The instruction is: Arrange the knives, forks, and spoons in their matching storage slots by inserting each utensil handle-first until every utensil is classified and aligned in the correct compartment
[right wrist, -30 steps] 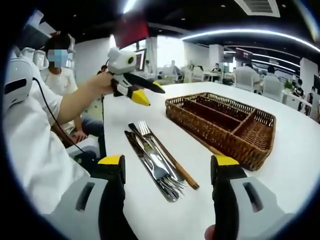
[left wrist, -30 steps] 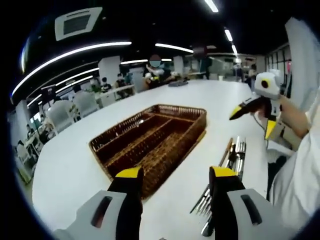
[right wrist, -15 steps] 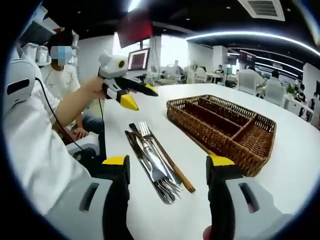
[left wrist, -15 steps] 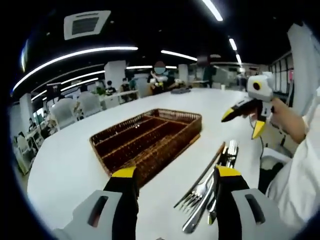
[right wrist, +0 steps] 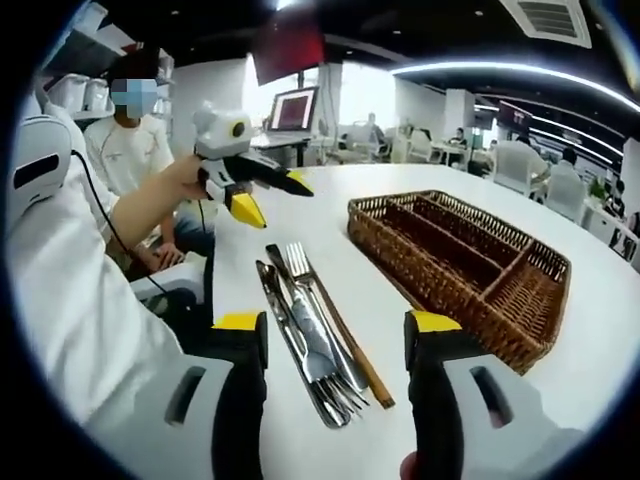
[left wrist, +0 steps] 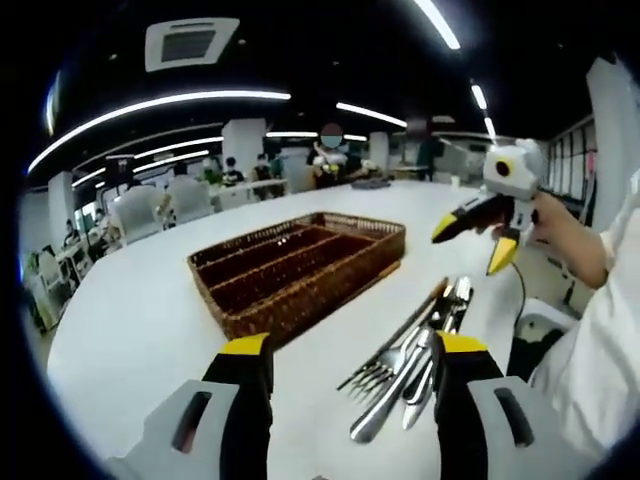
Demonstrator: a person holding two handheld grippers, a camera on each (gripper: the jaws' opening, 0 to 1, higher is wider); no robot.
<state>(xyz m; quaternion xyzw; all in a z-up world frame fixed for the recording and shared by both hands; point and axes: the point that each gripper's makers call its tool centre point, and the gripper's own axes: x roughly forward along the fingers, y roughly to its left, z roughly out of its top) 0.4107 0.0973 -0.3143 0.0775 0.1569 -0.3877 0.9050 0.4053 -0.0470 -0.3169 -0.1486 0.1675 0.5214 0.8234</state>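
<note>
A brown wicker cutlery tray (left wrist: 300, 262) (right wrist: 462, 262) with long slots and one cross slot sits empty on the white table (left wrist: 130, 320). Beside it lies a bundle of metal forks, a knife and a spoon (left wrist: 408, 352) (right wrist: 312, 330), with a brown wooden stick (right wrist: 352, 345) along it. My left gripper (left wrist: 353, 345) is open, low over the table, with the bundle's fork tines just ahead between its jaws. It hangs open above the table's edge (right wrist: 280, 205). My right gripper (right wrist: 335, 322) is open over the bundle's fork end and shows raised (left wrist: 468, 248).
A person's white sleeve (right wrist: 70, 300) and hand (left wrist: 560, 225) fill the side nearest the bundle. Another person (right wrist: 135, 150) sits at the table's far end by a monitor (right wrist: 292, 108). Chairs and people (left wrist: 150, 205) line the room behind.
The left gripper's camera has swung toward the bundle, which now lies between its jaws instead of at the right one. The right gripper's view has dipped a little closer to the utensils.
</note>
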